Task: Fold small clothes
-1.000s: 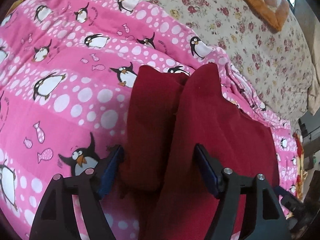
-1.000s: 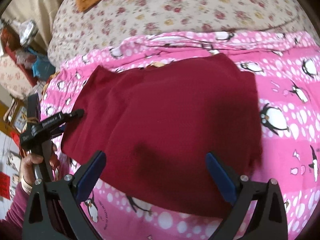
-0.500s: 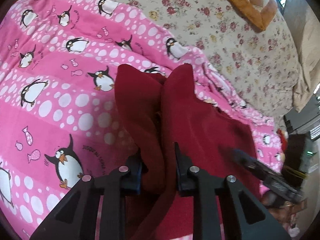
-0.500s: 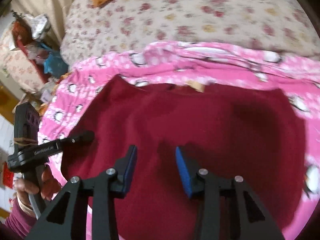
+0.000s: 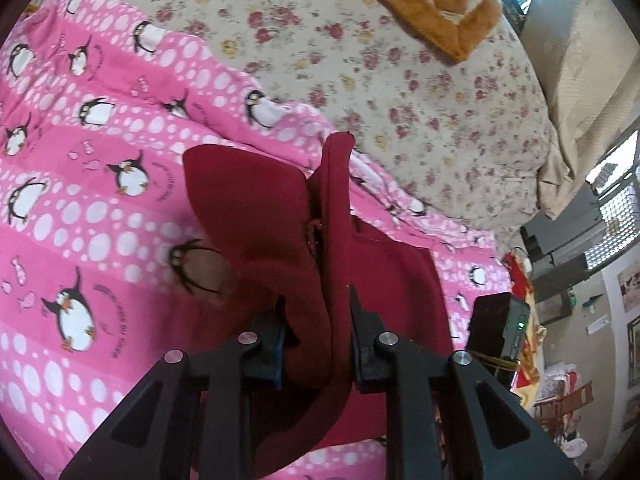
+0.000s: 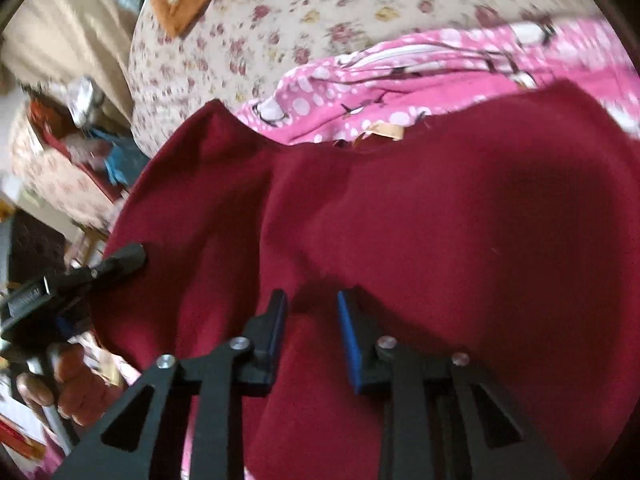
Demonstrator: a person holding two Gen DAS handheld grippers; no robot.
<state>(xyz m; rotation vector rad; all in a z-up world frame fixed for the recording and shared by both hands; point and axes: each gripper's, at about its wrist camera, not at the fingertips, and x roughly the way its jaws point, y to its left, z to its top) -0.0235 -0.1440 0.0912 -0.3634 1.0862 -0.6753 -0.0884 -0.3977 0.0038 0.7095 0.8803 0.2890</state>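
The left gripper [image 5: 316, 340] pinches a bunched fold of the dark red garment [image 5: 256, 216], its two fingers pressed against the cloth from either side. From that pinch the fabric rises away from the camera in two lobes: a broad rounded flap on the left and a narrow upright ridge on the right, so the lifted part runs lengthwise straight ahead of the fingers toward the far side of the bed. The rest of the garment lies flat to the right of the pinch.

The right gripper [image 6: 312, 320] sits low over the same red garment [image 6: 440, 220], its blue-padded fingers [image 6: 348, 336] close together with a narrow gap between them; whether cloth is caught in that gap cannot be told. In this view the garment spreads wide, its long axis running left to right, and a tan tag [image 6: 386, 130] shows at its far edge. At the garment's left edge the left gripper [image 6: 120, 258] bites the cloth, the person's hand [image 6: 60, 384] around its handle.

The garment rests on a pink penguin blanket [image 5: 80, 208] whose small printed lettering is too fine to read. Beyond it lies a floral bedspread [image 5: 400, 92] with an orange-bordered cushion [image 5: 436, 4] on it.
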